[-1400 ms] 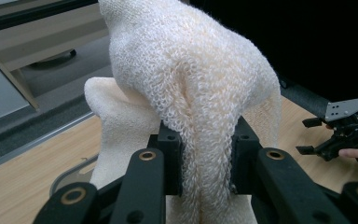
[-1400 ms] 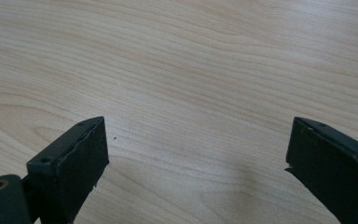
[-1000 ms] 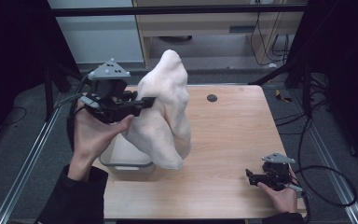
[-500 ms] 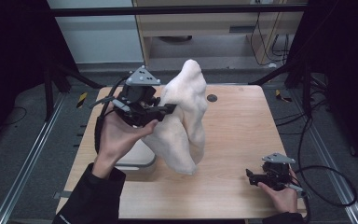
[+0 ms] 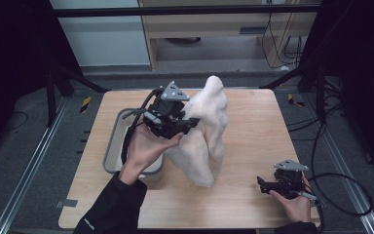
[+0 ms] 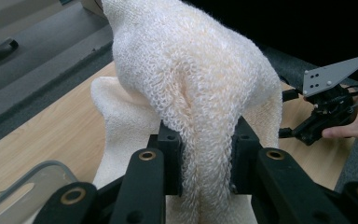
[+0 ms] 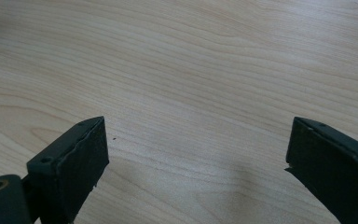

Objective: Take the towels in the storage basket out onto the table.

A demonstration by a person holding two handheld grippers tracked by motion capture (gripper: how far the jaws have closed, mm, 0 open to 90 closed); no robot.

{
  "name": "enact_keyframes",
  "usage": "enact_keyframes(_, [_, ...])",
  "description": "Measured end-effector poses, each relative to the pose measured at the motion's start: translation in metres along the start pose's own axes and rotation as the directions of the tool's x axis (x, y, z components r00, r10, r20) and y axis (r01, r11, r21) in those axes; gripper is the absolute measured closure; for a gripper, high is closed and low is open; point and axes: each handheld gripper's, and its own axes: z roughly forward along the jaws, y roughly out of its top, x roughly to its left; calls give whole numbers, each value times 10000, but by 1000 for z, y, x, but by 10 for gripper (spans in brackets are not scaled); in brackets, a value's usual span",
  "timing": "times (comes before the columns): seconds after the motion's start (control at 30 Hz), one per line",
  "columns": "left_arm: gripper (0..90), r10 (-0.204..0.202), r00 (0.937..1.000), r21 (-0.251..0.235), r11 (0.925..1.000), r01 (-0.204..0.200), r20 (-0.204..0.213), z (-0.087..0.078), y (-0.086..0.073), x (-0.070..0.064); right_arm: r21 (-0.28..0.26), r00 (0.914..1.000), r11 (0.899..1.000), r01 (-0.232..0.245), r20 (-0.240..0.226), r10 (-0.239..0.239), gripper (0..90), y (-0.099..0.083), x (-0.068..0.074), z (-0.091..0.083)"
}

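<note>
A cream terry towel point(image 5: 205, 131) hangs in the air over the middle of the wooden table point(image 5: 253, 131), its lower end near the tabletop. My left gripper point(image 5: 187, 124) is shut on a fold of it; in the left gripper view the towel point(image 6: 191, 93) is pinched between the two black jaws of my left gripper point(image 6: 207, 163). My right gripper point(image 5: 263, 184) rests low at the table's front right, held by a hand. In the right gripper view, my right gripper point(image 7: 196, 158) stands open over bare wood, nothing between its jaws.
A grey plastic bin point(image 5: 114, 141) sits on the table's left side, partly behind the left hand; its rim point(image 6: 23, 184) shows in the left gripper view. A small dark disc lies behind the towel. Metal rails and cables run along the floor beside the table.
My left gripper has carried the towel to the right, away from over the bin toward the table's middle. The right gripper has stayed in place.
</note>
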Motion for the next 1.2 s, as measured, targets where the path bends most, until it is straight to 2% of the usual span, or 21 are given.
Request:
enact_keyframes(0.43, [713,51,9994,-29,10000,-50,338,35,-14,-6,-5,10000,10000,59,16,-59,58,0,0,0])
enact_keyframes(0.57, [714,-16,9986,-265,9996,30,521,44,-18,-9,0,10000,10000,72,18,-72,58,0,0,0])
enact_keyframes(0.77, [713,-118,9979,-255,9996,135,633,59,-26,-12,3,9999,10000,100,13,-100,57,0,0,0])
enact_keyframes(0.9, [712,-186,9979,-110,9998,193,613,70,-32,-13,1,9999,9999,102,6,-102,58,0,0,0])
enact_keyframes(1.07, [711,-185,9987,331,9993,169,485,88,-42,-12,-24,10000,10000,93,23,-93,58,0,0,1])
enact_keyframes(1.2, [711,-334,9987,598,9977,311,393,102,-52,-8,-72,10000,10000,11,83,-10,59,0,0,0])
